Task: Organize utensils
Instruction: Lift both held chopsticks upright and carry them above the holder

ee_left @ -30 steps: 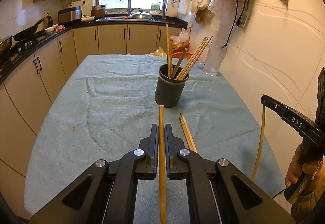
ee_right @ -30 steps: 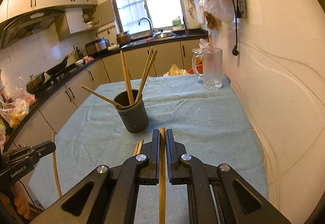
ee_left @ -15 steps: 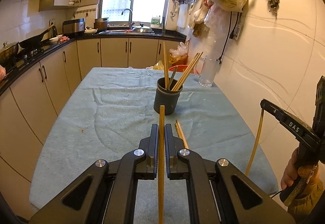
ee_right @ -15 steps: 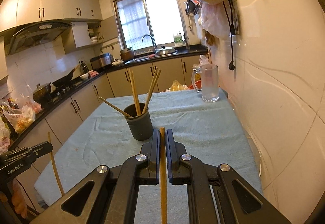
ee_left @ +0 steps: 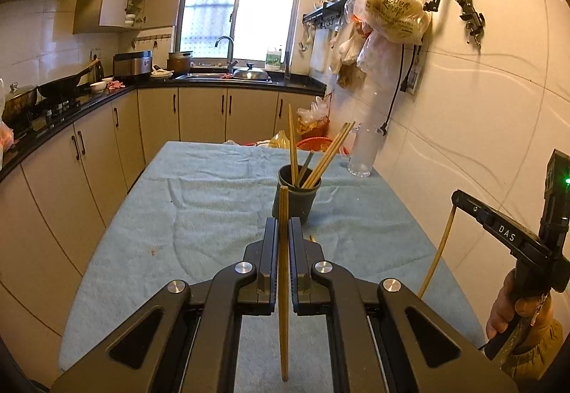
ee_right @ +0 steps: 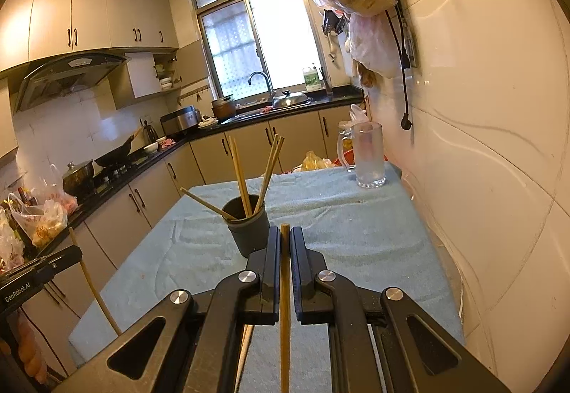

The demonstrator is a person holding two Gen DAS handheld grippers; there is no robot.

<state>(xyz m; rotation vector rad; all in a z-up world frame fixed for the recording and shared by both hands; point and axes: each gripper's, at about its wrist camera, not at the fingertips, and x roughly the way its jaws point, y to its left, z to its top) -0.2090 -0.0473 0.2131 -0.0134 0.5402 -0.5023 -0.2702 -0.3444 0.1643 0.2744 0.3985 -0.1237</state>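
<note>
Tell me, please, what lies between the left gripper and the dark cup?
Only bare teal cloth; the left wrist view shows left gripper holding its chopstick before the dark cup.

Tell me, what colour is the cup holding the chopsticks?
Dark grey. The cup shows best in the right wrist view.

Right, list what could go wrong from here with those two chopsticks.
1. The dark cup already holds splayed chopsticks; a new one may snag them and tip the cup.
2. The left gripper and right gripper each pinch one chopstick near its tip, so the long free end could pivot or slip.
3. The glass mug stands close by the cup; a swing might hit it.
</note>
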